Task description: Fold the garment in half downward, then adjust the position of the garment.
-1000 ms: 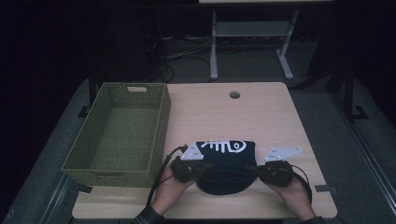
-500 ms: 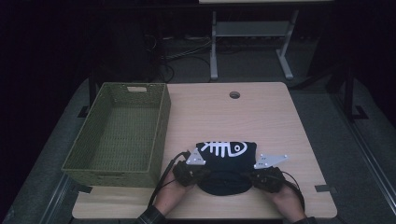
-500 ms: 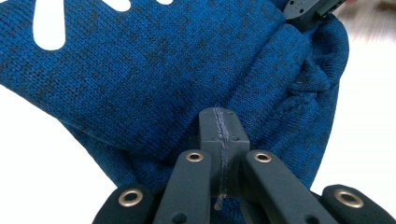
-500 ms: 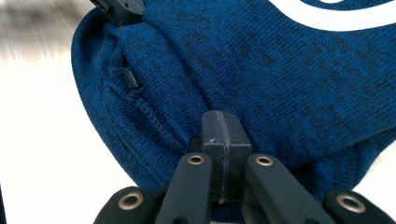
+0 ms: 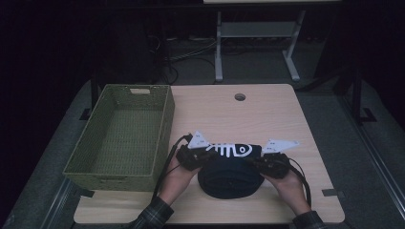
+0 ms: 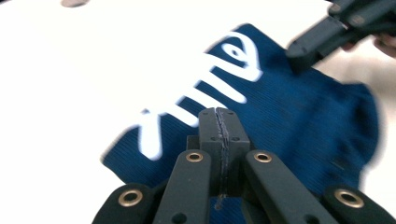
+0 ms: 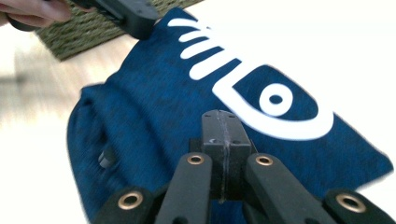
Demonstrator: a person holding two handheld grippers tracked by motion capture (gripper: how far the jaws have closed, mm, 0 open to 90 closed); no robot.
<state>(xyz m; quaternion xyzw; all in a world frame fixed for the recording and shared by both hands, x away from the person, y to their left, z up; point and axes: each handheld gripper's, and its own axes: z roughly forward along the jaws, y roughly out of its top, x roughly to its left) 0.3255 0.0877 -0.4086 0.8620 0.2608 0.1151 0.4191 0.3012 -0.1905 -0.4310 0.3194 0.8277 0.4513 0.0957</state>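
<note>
Because both grippers pinch the dark blue garment [image 5: 230,168] at its two sides, the cloth is kept stretched between them, which I judge is a fold in progress or a lift toward the green woven basket [image 5: 119,138]. The garment lies on the wooden table [image 5: 267,114] just to the right of the basket, its white fish-bone print [image 5: 229,150] on the far edge. The left gripper [image 6: 218,122] has its jaws pressed fully together on the fabric (no gap is visible between them), and the right gripper [image 7: 221,125] is closed on the cloth in the same way. Both hands come from the near edge, the left hand [image 5: 177,172] beside the basket, the right hand [image 5: 285,183] farther from it, and both grippers point forward and slightly inward.
</note>
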